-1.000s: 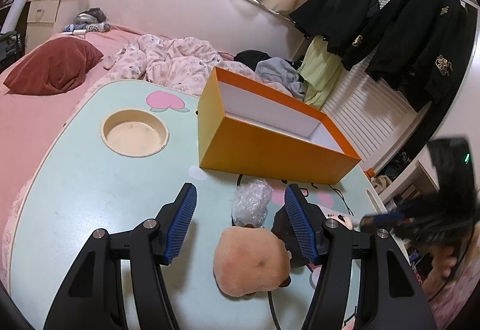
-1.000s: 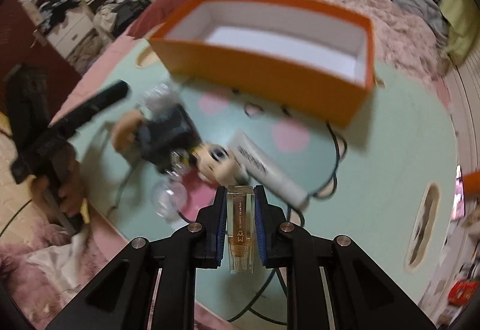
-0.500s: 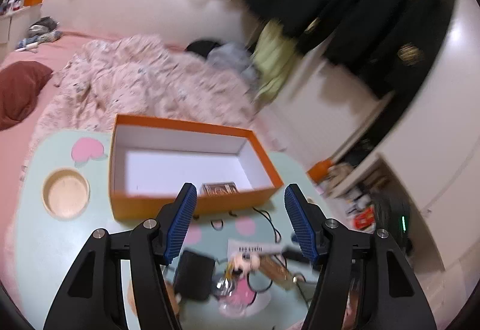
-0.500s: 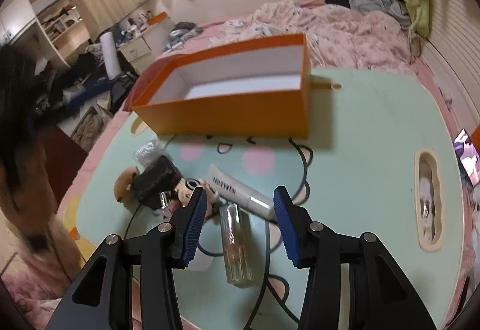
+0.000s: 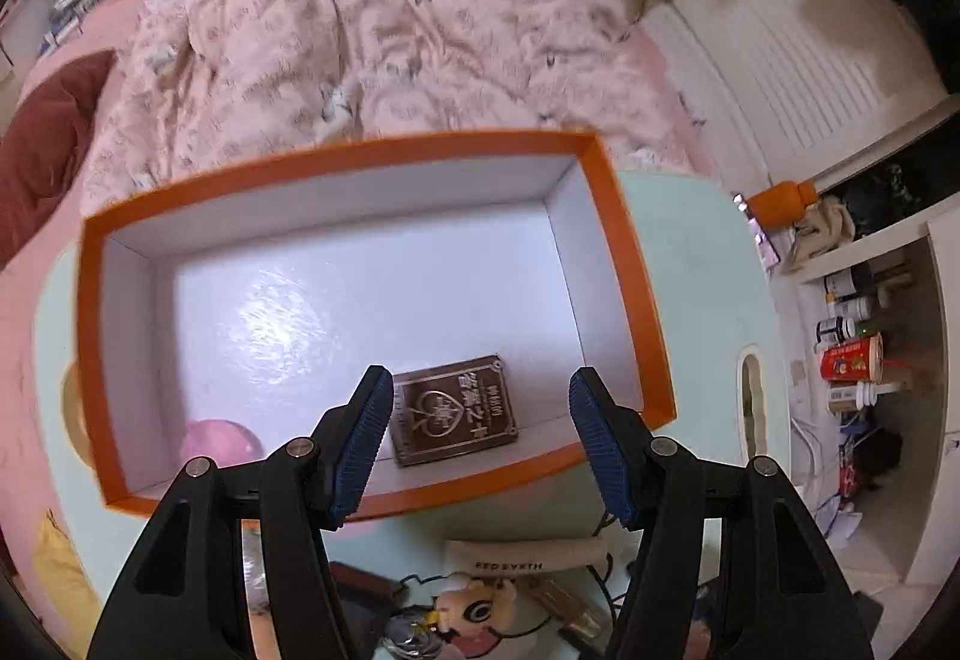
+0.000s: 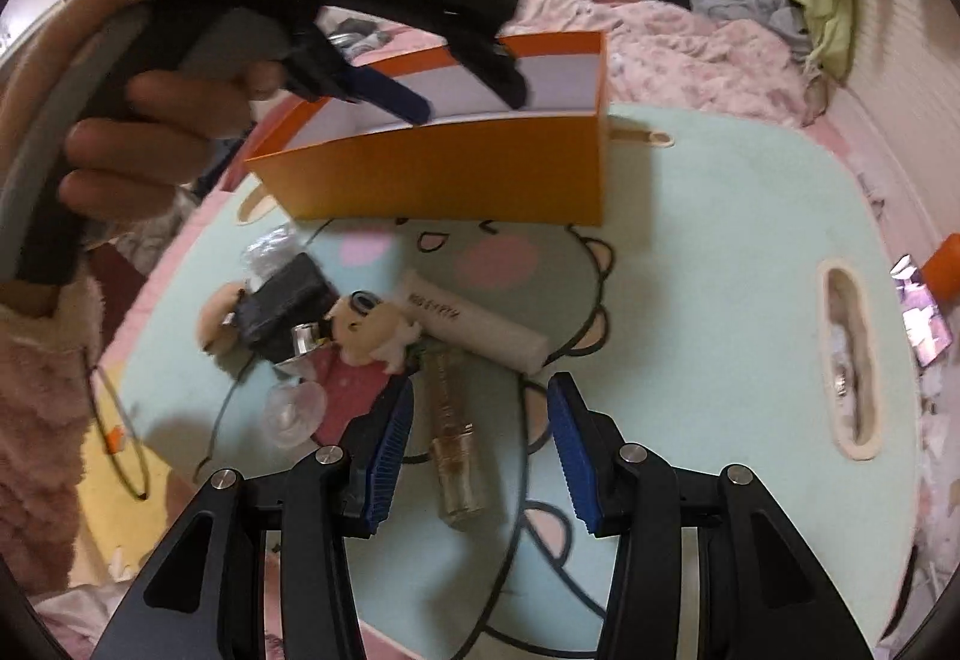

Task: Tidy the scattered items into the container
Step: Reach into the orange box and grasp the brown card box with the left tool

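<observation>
The orange box (image 5: 624, 264) with a white inside stands on the mint table and holds a brown card pack (image 5: 453, 417) and a pink ball (image 5: 219, 441). My left gripper (image 5: 480, 420) hovers open above the box's near end, with nothing in it. From the right wrist view, a hand holds that left gripper (image 6: 462, 99) over the orange box (image 6: 444, 174). My right gripper (image 6: 480, 432) is open. A small glass bottle (image 6: 453, 444) lies on the table between its fingers, untouched by the pads. Beyond lie a white tube (image 6: 474, 321), a plush doll (image 6: 366, 327) and a black item (image 6: 282, 300).
A clear suction cup (image 6: 294, 414), crinkled plastic (image 6: 270, 246) and a thin black cable (image 6: 576, 348) also lie on the table (image 6: 720, 252). A handle slot (image 6: 849, 354) is cut into its right side. A pink quilt (image 5: 360, 30) covers the bed behind. Shelves with bottles (image 5: 852, 354) stand at the right.
My right gripper opened and let go of the glass bottle, which now lies on the table. My left gripper swung from the plush toy up over the orange box, tilting downward.
</observation>
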Action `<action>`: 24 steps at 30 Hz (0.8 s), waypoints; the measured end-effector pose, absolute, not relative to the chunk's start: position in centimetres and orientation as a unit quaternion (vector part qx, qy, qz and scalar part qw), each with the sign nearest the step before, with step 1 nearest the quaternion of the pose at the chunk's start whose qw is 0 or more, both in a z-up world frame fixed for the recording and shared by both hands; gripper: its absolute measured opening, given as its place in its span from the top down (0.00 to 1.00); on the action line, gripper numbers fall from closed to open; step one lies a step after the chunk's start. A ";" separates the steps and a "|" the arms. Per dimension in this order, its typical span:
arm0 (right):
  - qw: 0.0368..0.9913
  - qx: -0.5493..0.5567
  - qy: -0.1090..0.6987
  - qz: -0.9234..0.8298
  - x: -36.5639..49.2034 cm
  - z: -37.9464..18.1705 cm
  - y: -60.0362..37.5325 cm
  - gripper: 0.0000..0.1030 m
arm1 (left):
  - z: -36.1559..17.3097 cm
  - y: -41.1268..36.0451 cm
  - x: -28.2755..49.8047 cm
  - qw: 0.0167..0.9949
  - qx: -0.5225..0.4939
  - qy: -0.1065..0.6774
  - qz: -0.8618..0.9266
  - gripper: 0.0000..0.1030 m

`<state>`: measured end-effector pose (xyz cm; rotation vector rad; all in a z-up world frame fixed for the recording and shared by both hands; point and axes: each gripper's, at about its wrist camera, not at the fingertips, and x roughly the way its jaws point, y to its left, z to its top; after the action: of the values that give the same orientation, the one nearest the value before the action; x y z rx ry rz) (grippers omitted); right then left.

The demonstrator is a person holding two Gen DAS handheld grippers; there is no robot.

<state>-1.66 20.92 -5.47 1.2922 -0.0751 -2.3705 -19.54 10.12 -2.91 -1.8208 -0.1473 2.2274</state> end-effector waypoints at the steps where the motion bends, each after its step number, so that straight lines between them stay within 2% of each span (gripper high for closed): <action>1: 0.220 0.468 -0.031 -0.855 -1.7 -5.6 21.0 0.56 | -3.2 10.3 -19.7 0.129 -0.632 -0.051 0.763 0.40; 9: 0.227 0.468 -0.037 -0.853 -1.5 -5.7 20.9 0.54 | -4.9 11.7 -20.0 0.085 -0.639 0.000 0.764 0.39; 16: 0.227 0.468 -0.047 -0.853 -1.7 -5.6 21.3 0.53 | -4.7 11.8 -19.4 0.077 -0.623 0.004 0.779 0.33; 24: 0.223 0.470 -0.048 -0.853 -1.9 -5.6 21.4 0.53 | -5.0 11.3 -19.1 0.083 -0.616 -0.016 0.783 0.33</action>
<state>-1.88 21.43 -5.57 1.2966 -0.1336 -2.3553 -19.10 11.31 -5.01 -1.8380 -0.0483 2.3389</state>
